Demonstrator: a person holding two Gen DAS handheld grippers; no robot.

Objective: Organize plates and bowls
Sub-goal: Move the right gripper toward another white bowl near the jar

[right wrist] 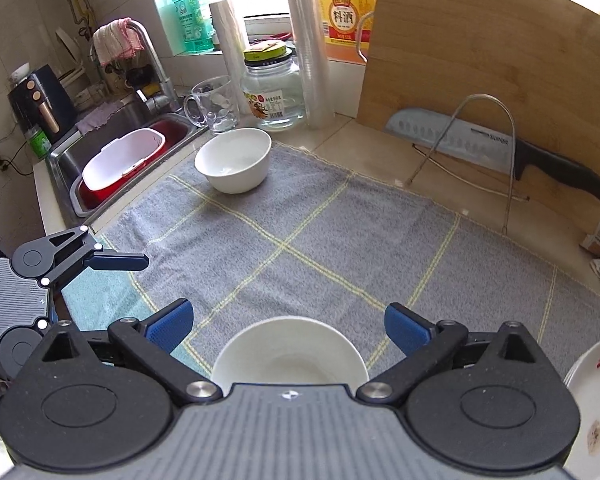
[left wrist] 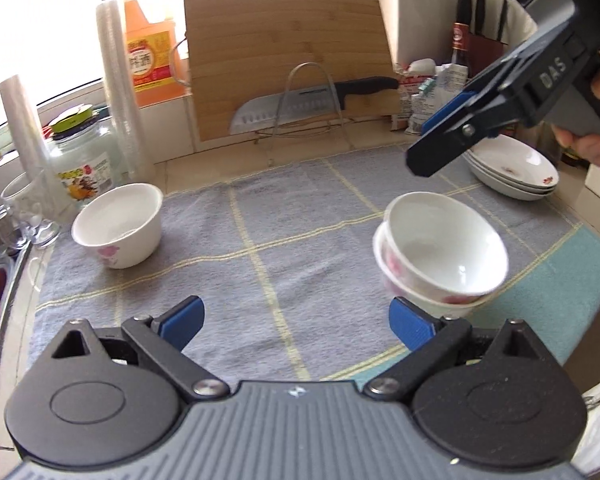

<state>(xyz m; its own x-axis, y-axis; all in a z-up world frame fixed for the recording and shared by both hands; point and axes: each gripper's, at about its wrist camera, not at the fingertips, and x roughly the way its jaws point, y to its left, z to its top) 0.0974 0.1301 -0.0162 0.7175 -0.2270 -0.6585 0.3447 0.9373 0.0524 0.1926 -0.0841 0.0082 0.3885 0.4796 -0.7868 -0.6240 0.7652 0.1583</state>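
The left gripper (left wrist: 296, 322) has its blue-padded jaws spread wide over the grey checked towel (left wrist: 284, 232) that covers the tabletop (left wrist: 300, 152), with nothing between them. From the left wrist camera, a white ceramic bowl with pink flowers (left wrist: 118, 226) stands alone on the towel at about ten o'clock, near the towel's far left edge. At about three o'clock sits a nested pair of white flowered bowls (left wrist: 440, 248); the upper one lies tilted inside the lower, its mouth turned toward the camera. Beyond the pair, at about two o'clock, a stack of shallow white plates with red flower prints (left wrist: 512, 168) rests at the towel's far right corner.

The right gripper (right wrist: 288, 326) is also spread wide, gripping nothing. In its own camera the nested bowls (right wrist: 290, 354) show just below and between its jaws, clear of both pads. In the left wrist view it hangs above the plates and bowls, held by a hand (left wrist: 596, 120) at the right edge.

Behind the towel, a bamboo cutting board (left wrist: 288, 64) leans upright at twelve o'clock, with a black-handled kitchen knife (left wrist: 308, 104) resting on a wire rack (left wrist: 308, 100) before it. An orange bottle of cooking wine (left wrist: 148, 44) and a clear glass jar (left wrist: 84, 164) stand at about eleven o'clock. In the right wrist view a steel sink (right wrist: 116, 152) lies at ten o'clock.
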